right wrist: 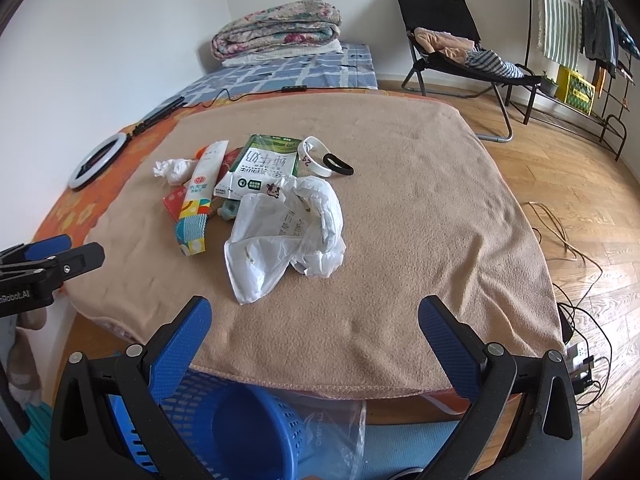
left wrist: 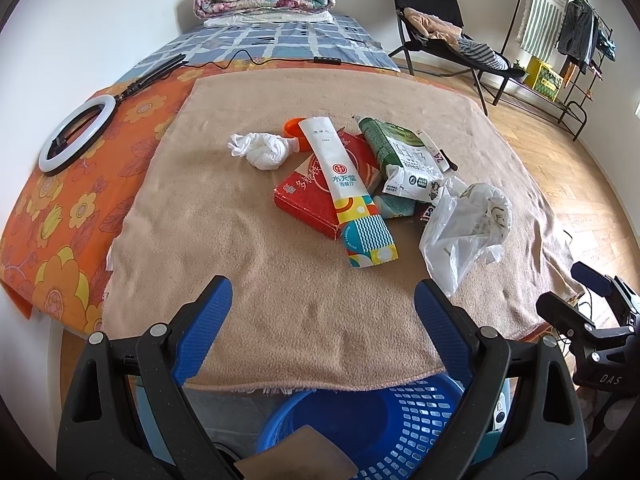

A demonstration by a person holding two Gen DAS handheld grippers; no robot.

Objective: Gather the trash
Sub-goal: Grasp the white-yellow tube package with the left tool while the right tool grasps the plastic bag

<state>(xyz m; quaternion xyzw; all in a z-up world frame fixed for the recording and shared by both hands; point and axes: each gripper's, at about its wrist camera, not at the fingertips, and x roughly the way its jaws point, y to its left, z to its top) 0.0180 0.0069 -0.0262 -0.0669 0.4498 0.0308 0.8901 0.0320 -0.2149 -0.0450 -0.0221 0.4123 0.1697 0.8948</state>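
Trash lies in a heap on a tan blanket [left wrist: 260,280]. There is a crumpled white tissue [left wrist: 262,151], a red flat box [left wrist: 316,196], a long white and patterned paper sleeve [left wrist: 348,192], a green and white milk carton [left wrist: 404,160] and a crumpled clear plastic bag [left wrist: 464,228]. In the right wrist view the bag [right wrist: 284,232] lies nearest, with the carton [right wrist: 260,164] and a white band [right wrist: 316,156] behind it. My left gripper [left wrist: 323,296] is open and empty, short of the heap. My right gripper [right wrist: 315,320] is open and empty, just short of the bag.
A blue perforated plastic basket [left wrist: 400,432] stands below the blanket's near edge, also in the right wrist view [right wrist: 256,424]. A ring light [left wrist: 76,136] lies at the left on an orange floral sheet. A folding chair [right wrist: 452,48] and clothes rack [left wrist: 568,40] stand at the right.
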